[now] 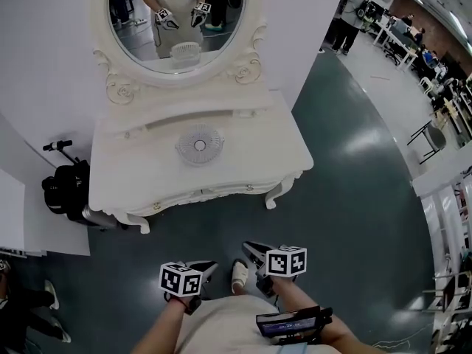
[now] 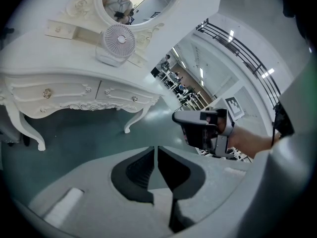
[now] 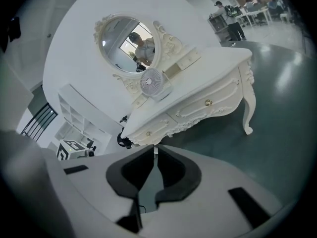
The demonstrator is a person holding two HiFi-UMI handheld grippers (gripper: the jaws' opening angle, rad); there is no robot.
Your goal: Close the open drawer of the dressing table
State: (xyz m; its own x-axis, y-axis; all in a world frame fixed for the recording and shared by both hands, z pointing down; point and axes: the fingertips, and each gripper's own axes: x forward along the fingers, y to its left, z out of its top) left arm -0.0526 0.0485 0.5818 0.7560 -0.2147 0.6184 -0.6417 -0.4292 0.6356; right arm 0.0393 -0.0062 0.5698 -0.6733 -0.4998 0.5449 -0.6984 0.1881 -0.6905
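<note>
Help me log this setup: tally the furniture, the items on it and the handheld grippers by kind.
Dressing table: 1
Oval mirror: 1
Desk fan: 1
Grippers: 2, left gripper and right gripper
Total: 5

White dressing table (image 1: 258,153); front drawers (image 2: 64,90) flush, shut.

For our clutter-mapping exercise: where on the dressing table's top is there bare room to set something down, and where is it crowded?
The top of the dressing table is bare left and right of the small fan, and along the front edge. Crowded: the centre, where the fan stands, and the back, taken by the raised shelf below the mirror.
</note>
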